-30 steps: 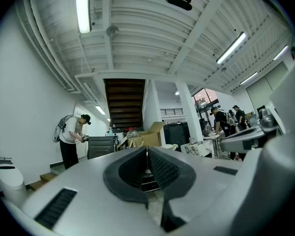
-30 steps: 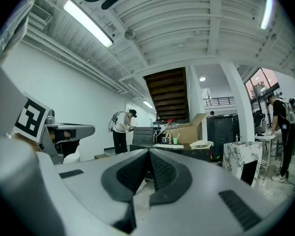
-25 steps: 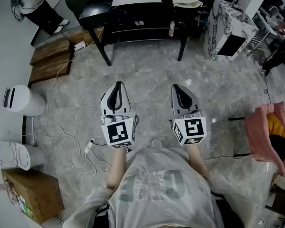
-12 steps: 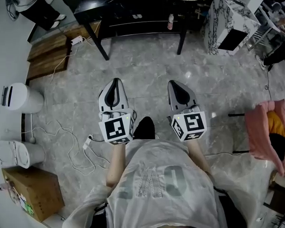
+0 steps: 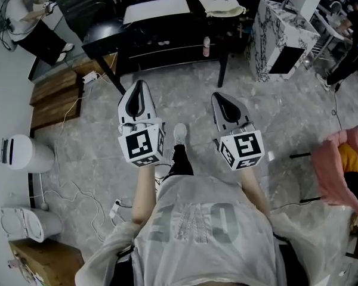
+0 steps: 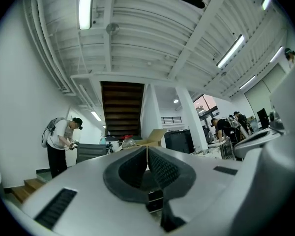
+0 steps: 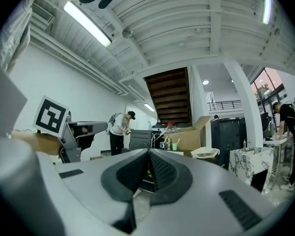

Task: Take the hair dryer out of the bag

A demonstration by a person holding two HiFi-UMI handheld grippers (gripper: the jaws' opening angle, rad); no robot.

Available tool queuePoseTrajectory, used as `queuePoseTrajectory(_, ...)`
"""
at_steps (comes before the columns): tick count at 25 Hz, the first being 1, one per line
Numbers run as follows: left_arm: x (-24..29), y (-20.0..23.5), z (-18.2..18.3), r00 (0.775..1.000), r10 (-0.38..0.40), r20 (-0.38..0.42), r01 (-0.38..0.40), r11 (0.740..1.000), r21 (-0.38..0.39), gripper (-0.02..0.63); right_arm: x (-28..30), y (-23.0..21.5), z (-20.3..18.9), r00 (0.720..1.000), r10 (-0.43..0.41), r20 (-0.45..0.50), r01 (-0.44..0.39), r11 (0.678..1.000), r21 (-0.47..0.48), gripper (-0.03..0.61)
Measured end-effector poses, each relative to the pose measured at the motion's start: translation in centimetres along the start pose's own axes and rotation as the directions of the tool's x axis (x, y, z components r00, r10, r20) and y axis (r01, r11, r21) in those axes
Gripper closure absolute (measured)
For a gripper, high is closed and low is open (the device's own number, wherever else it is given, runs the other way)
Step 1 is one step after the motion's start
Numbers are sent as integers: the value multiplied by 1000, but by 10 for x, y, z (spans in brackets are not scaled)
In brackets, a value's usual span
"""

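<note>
Most of the head view is grey stone floor (image 5: 286,118), and you are not yet at the work place. At the top of the frame stands the black table (image 5: 179,24). On its right end, at the upper middle of the frame, lies the cream cloth bag (image 5: 222,3). It looks flat and slumped.

Lower in the frame, the left gripper (image 5: 138,87) and the right gripper (image 5: 220,97) sit side by side in front of your chest and point toward the table. Each gripper view shows the two pads pressed fully together with nothing between them.

No view shows the hair dryer. I judge that it is inside the bag.

The bag seems to be soft fabric, so it will probably fold and slide on the table when you pull. It is better to pinch its rim with one gripper to keep the mouth open. The hair dryer is likely hard, smooth plastic, not heavy but slippery and round on the barrel. Take it at the handle, close to the barrel, where the jaws can close across a narrow part. Its cord may catch on the fabric, so lift slowly.
</note>
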State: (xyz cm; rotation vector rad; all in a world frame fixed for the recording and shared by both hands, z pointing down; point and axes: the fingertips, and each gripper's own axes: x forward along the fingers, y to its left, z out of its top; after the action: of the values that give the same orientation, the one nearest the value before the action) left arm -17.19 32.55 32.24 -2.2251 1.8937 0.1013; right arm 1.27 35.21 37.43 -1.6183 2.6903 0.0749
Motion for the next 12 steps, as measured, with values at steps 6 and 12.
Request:
queuePoseTrajectory(6, 125, 38, -10, 1000, 0, 10, 0, 1000, 7, 581, 99, -43, 20, 1000, -16, 26, 16, 1000, 11, 548)
queuePoseTrajectory(12, 246, 71, -33, 999, -33, -25, 33, 999, -22, 581, 227, -82, 44, 1000, -5, 18, 4, 1000, 24, 548)
